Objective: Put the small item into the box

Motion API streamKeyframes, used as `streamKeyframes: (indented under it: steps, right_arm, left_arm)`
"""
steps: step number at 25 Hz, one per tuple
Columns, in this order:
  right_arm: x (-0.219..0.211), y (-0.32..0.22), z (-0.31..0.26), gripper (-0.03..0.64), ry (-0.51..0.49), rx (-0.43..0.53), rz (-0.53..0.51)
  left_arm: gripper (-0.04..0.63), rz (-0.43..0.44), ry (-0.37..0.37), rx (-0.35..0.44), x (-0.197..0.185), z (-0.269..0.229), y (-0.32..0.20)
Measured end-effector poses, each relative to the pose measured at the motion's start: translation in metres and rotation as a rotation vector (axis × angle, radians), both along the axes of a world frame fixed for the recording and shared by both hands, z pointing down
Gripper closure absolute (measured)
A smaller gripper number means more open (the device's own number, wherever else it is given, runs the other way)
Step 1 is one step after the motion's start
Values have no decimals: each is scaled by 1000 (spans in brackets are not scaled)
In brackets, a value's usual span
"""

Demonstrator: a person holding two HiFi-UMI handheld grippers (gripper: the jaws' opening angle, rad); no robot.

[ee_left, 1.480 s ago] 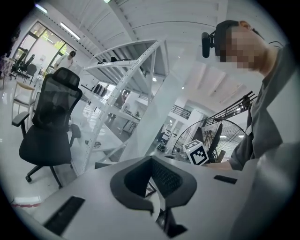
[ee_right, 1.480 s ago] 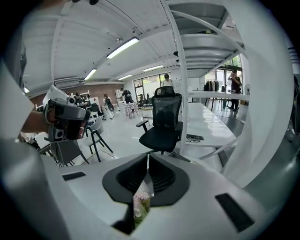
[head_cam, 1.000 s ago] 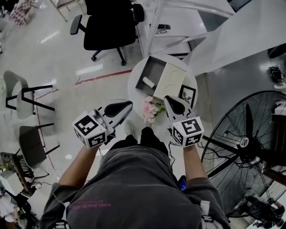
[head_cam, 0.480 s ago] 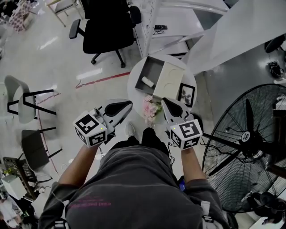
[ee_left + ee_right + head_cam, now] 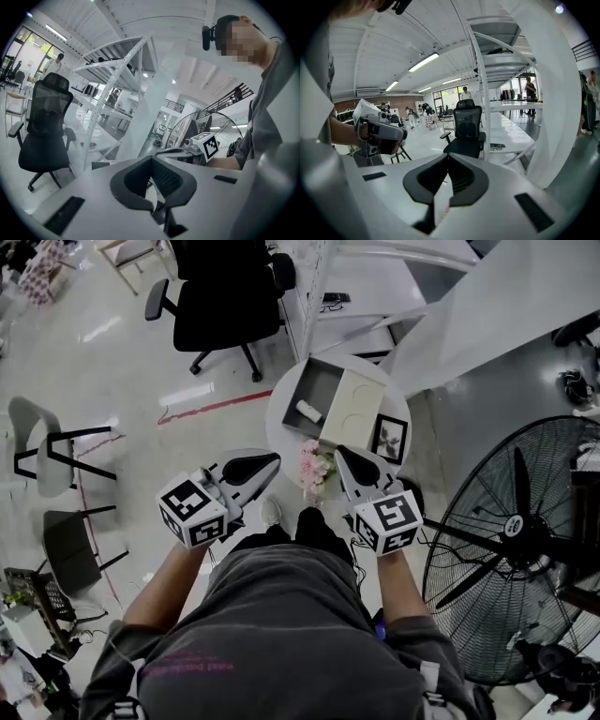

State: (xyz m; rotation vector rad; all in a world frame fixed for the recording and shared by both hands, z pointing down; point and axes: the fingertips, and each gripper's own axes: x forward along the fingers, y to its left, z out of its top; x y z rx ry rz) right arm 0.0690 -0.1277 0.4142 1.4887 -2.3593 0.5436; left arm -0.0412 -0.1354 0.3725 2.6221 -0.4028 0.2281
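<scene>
As our right hand-held gripper [image 5: 341,453] finishes closing empty and drifts slightly left, the left hand-held gripper [image 5: 272,459] hangs shut and empty too; the small item [image 5: 308,412] lies inside the open box [image 5: 330,381] on the far surface [image 5: 279,427], so we judge the task done.

Both held over the tabletop [image 5: 281,439] near edge: my left claw [image 5: 265,464], my right claw [image 5: 344,457], pink flowers [image 5: 316,468] between them. Open box [image 5: 323,381] holds the small white item [image 5: 308,411]; lid [image 5: 354,409] against its right side, frame [image 5: 389,439] beside.
</scene>
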Motion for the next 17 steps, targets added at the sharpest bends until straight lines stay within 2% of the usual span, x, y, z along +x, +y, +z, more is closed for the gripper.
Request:
streamKeyframes:
  steps: [17]
  right_arm:
    - [-5, -9, 2, 595, 4, -11, -23]
  left_arm:
    - [581, -13, 7, -3, 1, 3, -10]
